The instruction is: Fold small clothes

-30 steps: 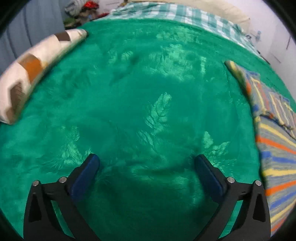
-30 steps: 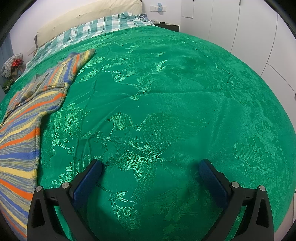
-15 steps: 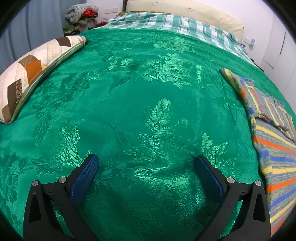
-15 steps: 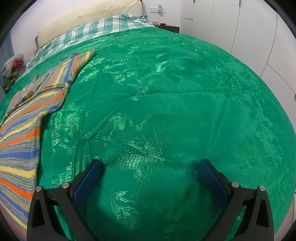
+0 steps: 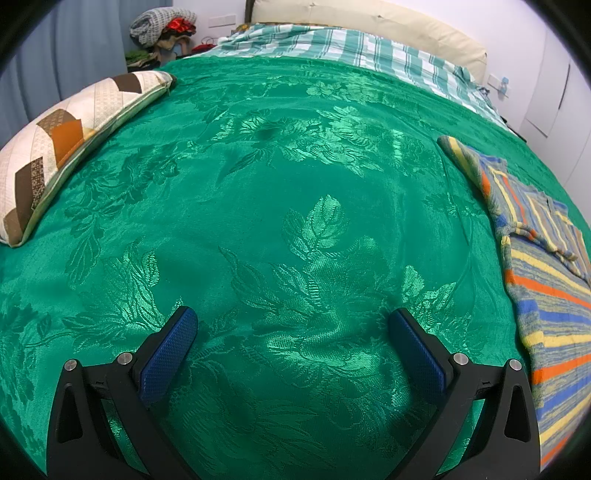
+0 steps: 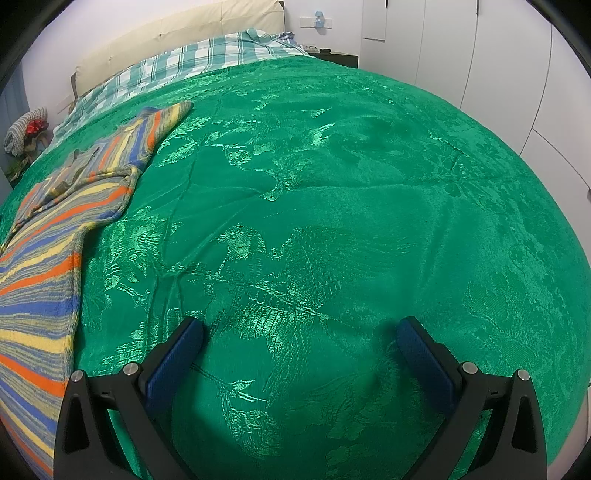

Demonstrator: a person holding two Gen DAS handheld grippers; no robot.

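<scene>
Striped garment (image 5: 546, 295) unfolded on green bedspread (image 5: 277, 184); left gripper (image 5: 291, 332), right gripper (image 6: 301, 339) flank it, spread wide, empty; folding not begun.

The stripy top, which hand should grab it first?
Hard to call, maybe neither. The top lies between both tools: at the right edge for the left tool, at the left edge for the right tool. Both are open over bare cover.

Wide bed under a glossy green brocade bedspread (image 5: 295, 192) woven with leaves. Checked teal-and-white sheet (image 5: 351, 48) against a padded cream headboard (image 6: 177, 33). Patchwork cream-and-brown pillow (image 5: 66, 136) at one edge. White wardrobe doors (image 6: 480, 48), blue curtain (image 5: 74, 48).
</scene>
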